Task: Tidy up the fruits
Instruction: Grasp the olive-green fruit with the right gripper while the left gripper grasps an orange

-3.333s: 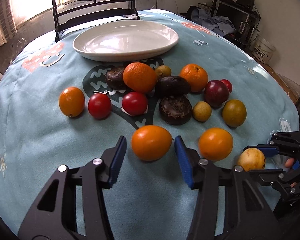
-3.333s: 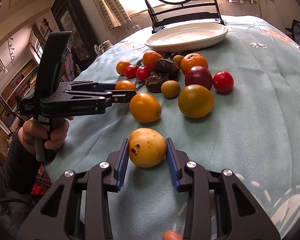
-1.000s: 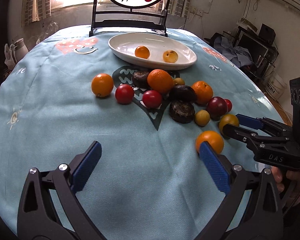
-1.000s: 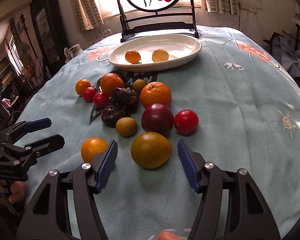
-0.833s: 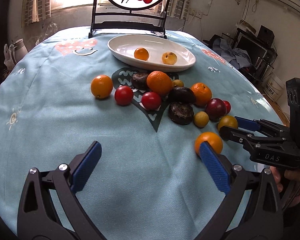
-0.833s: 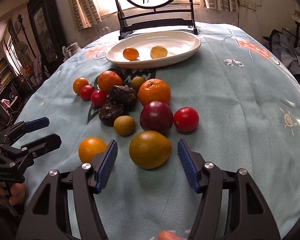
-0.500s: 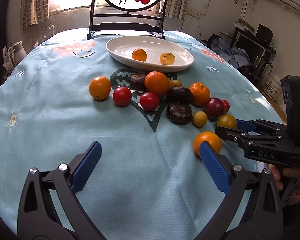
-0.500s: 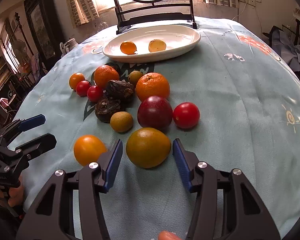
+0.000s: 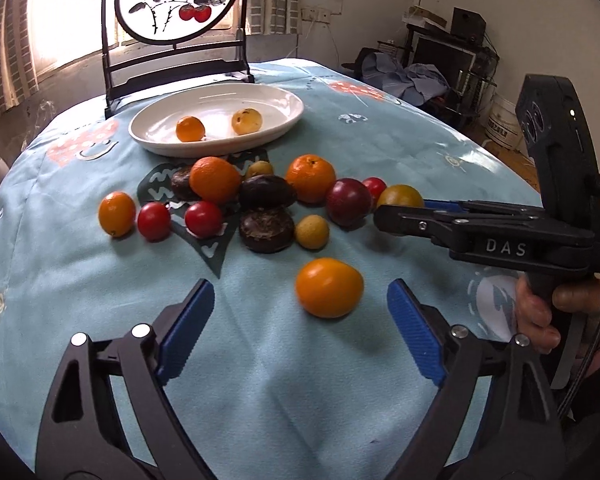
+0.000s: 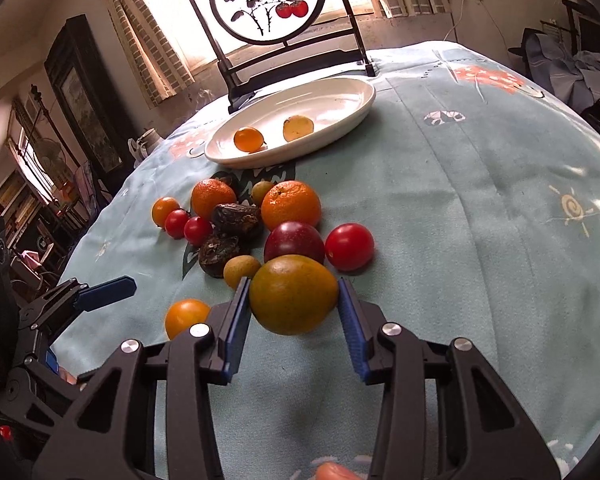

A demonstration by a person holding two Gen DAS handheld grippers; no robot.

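- Sitting far back on the blue tablecloth [image 10: 480, 208], the white plate [image 10: 352, 112] already has two small fruits in it.
- The right gripper [image 10: 294, 312] is pinching the green-orange fruit [image 10: 294, 294]; both blue pads touch its sides. Squeeze softly and lift straight up, so the purple plum [image 10: 294, 240] just behind does not roll.
- The left gripper [image 9: 300, 320] is spread wide around the small orange fruit [image 9: 329, 287], not touching it.

Looks like someone's lived-in home: round table [image 9: 80, 280] under a printed blue tablecloth [image 10: 480, 220], curtained window [image 10: 172, 20] at the far side, bookshelves [image 10: 8, 200] left, clothes pile [image 9: 416, 76] far right.
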